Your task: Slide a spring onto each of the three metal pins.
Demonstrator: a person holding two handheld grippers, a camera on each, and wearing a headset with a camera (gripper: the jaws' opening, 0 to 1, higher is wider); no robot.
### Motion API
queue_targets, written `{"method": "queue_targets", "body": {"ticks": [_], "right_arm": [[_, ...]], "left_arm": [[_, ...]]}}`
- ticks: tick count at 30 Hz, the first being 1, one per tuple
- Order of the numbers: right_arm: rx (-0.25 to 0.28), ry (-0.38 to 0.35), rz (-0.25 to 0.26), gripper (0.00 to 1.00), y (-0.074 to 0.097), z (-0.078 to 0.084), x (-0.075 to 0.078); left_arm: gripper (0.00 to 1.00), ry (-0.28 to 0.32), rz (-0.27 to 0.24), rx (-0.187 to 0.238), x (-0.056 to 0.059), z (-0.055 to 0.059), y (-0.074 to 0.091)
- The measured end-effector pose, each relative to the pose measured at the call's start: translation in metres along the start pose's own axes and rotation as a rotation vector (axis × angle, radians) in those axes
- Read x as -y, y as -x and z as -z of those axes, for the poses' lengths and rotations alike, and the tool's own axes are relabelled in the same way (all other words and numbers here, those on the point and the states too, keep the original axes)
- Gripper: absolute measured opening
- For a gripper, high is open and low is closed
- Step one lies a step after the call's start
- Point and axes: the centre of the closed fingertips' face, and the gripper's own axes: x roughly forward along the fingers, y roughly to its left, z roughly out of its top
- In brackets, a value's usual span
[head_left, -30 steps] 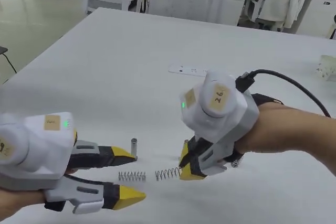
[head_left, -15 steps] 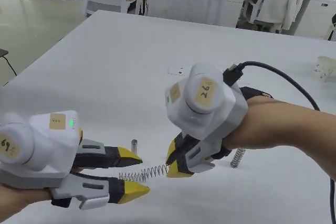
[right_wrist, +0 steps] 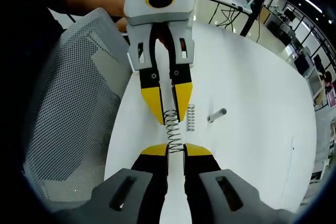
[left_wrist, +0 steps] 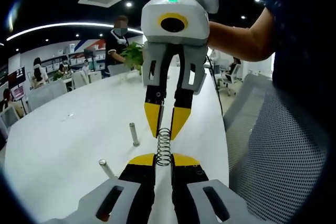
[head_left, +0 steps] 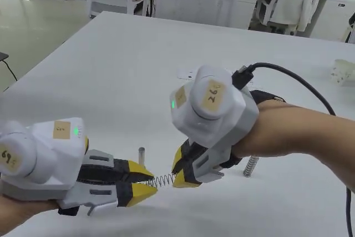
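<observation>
Near the upright pin (head_left: 141, 156), your left gripper (left_wrist: 164, 160) clamps one end of the spring (head_left: 162, 180), your right gripper (right_wrist: 175, 149) the other. Behind your right gripper, a second spring (head_left: 251, 166) stands half hidden.

Handwritten "26" on tan tape label (head_left: 212, 94), top of right tongs (head_left: 178, 178) housing. Handwritten "69" on tan sticker (head_left: 8, 160), rear of left tongs (head_left: 148, 182) housing. Small tan tag (head_left: 62, 129) on the left housing: marks illegible.
</observation>
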Motion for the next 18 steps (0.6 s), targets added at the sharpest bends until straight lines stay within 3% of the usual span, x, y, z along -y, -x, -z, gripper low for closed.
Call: {"method": "queue_targets", "body": {"ticks": [18], "right_arm": [[0.011,-0.006,-0.021,0.09,0.0004,0.0018,-0.0061]], "left_arm": [[0.02,-0.013,0.027,0.010,0.0047,-0.0038,0.0011]]}}
